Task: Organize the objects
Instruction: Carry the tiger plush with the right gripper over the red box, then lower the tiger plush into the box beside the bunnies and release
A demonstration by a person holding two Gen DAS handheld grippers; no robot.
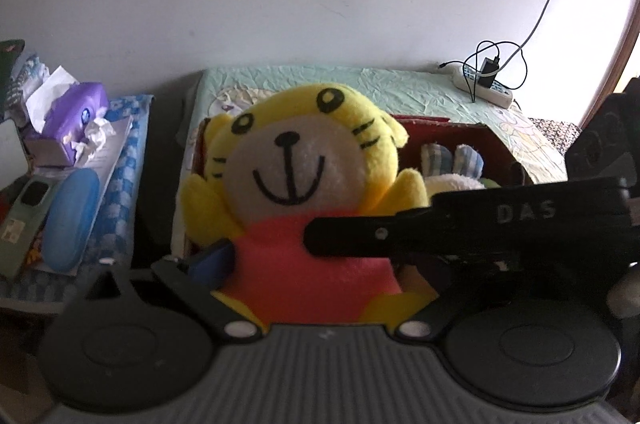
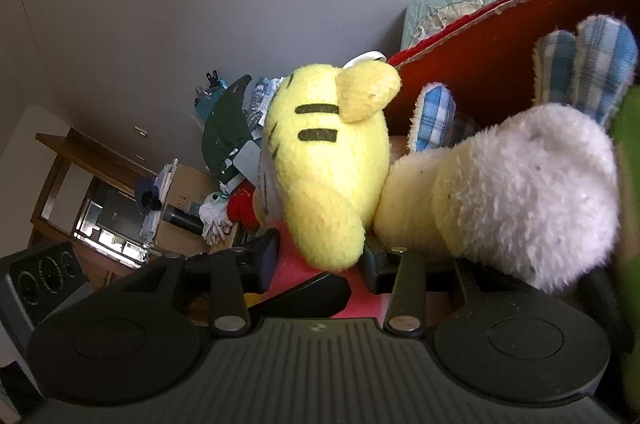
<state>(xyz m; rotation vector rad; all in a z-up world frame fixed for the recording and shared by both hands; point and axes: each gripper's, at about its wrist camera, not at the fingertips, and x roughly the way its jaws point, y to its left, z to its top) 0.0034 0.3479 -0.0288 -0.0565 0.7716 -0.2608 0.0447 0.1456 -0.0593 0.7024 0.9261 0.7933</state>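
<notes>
The tiger toy (image 1: pixel 296 184) sits up tall, right in front of the left tool (image 1: pixel 316 264), with its yellow head on top and its pink body down low. Its long way runs up and down. The left tool has one finger on each side of the pink body and looks like it is pinching it, but the spot where the right-side finger touches is hidden.

The right tool (image 1: pixel 360 236) comes in from the tiger's right side. Its finger lies across the pink tummy. In the right wrist view its own fingers (image 2: pixel 260 260) sit around the pink part too, but I cannot tell if they squeeze it.

Behind the tiger is the red box (image 1: pixel 460 136) with a fluffy white toy (image 2: pixel 532 192) inside. The tiger is over the box's near-left corner. So the box lies just behind and below, and I think a short push forward and down would put the tiger in. The left tool is the nearer one.
</notes>
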